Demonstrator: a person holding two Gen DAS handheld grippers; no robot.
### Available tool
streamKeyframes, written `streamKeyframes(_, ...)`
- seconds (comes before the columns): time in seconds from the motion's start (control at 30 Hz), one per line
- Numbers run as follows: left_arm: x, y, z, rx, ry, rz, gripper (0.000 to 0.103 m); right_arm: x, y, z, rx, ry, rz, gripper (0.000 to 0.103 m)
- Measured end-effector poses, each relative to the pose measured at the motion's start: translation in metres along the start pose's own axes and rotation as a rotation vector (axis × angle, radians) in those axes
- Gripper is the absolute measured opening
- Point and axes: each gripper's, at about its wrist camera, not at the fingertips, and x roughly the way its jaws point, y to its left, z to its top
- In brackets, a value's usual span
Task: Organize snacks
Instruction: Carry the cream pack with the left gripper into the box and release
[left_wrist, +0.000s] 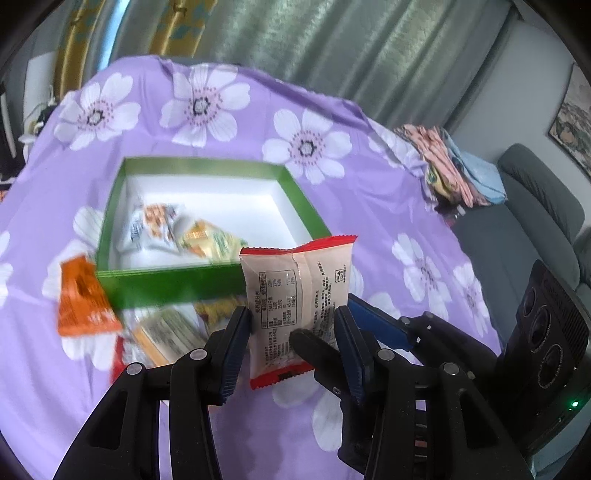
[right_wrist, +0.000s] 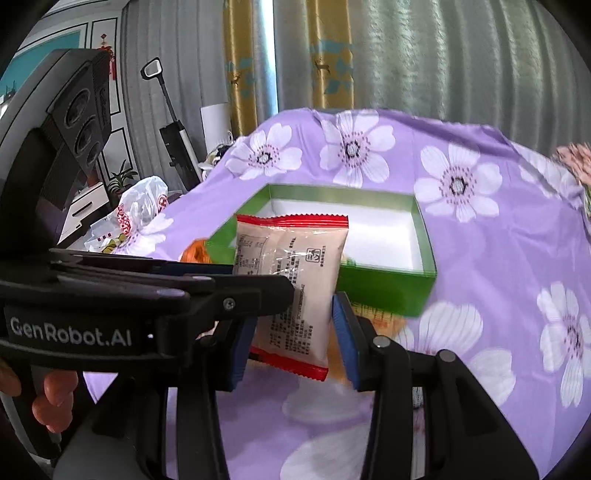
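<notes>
— What lies around the green box (left_wrist: 173, 286)?
— Purple flowered cloth over the worktop (left_wrist: 369, 206), grey-green curtains (left_wrist: 332, 44) behind it, and two snack packets (left_wrist: 155, 225) inside it
— And the red-edged packet (left_wrist: 295, 288)?
— Just in front of the box, clamped by the left tool (left_wrist: 291, 314) and right tool (right_wrist: 295, 314) together

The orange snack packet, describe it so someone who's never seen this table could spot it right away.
Find the green box on the purple flowered cloth. The orange packet lies on the cloth just outside the box's near left corner. It is the only solid orange wrapper; the packet in the grippers is pale with red ends.
</notes>
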Motion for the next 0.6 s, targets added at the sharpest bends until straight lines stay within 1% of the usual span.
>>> streamKeyframes(0.17,-0.002,0.01,0.025,0.004,-0.039,0.017,0.047,0.013,-0.001,0.025,-0.021,-0.03,0.013,0.042)
streamKeyframes(0.3,0.005,0.02,0.045,0.002,-0.05,0.027,0.047,0.026,-0.003,0.044,-0.04,-0.046,0.014,0.042)
streamKeyframes(0.43,0.017,0.031,0.062,-0.005,-0.047,0.025,0.047,0.043,-0.008,0.059,-0.046,-0.046,0.015,0.042)
streamKeyframes(0.6,0.04,0.048,0.076,-0.03,-0.018,0.035,0.047,0.07,-0.018,0.069,-0.043,-0.021,0.019,0.042)
